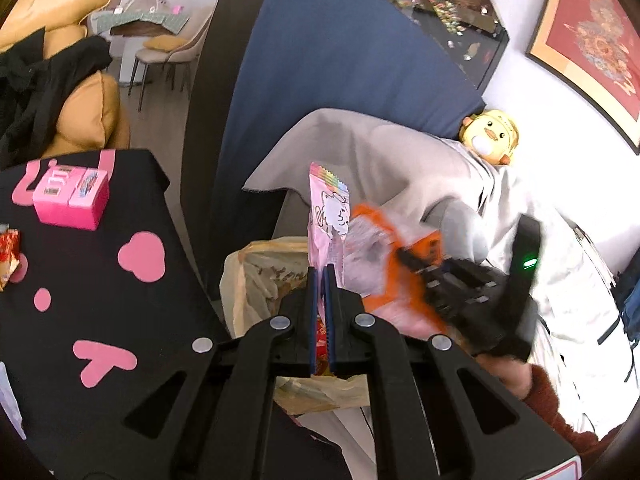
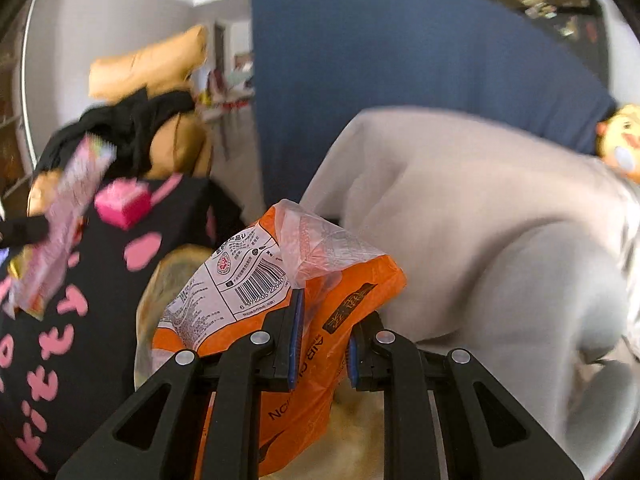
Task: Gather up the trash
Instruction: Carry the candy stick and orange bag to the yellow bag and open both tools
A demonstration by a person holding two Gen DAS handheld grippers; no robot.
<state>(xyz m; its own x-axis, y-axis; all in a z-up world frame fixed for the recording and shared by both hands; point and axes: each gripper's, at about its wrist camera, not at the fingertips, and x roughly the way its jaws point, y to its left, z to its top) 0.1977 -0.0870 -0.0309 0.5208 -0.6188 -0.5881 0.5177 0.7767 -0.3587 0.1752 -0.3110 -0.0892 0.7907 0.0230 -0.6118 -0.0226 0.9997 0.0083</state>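
My left gripper [image 1: 323, 270] is shut on a pink snack wrapper [image 1: 326, 216] that stands upright above a yellowish plastic trash bag [image 1: 248, 280]. My right gripper [image 2: 324, 320] is partly closed on an orange snack bag [image 2: 276, 300] with a barcode label, held over the same trash bag [image 2: 160, 280]. In the left wrist view the orange bag [image 1: 384, 248] and the right gripper [image 1: 452, 280] show blurred to the right. In the right wrist view the pink wrapper [image 2: 60, 224] shows blurred at the left.
A black table cover with pink shapes [image 1: 100, 280] lies to the left, with a pink box [image 1: 74, 198] and a red wrapper [image 1: 8, 256] on it. A grey-draped sofa [image 1: 400, 168] with a yellow duck toy [image 1: 490, 136] is to the right. A blue cloth [image 1: 320, 60] hangs behind.
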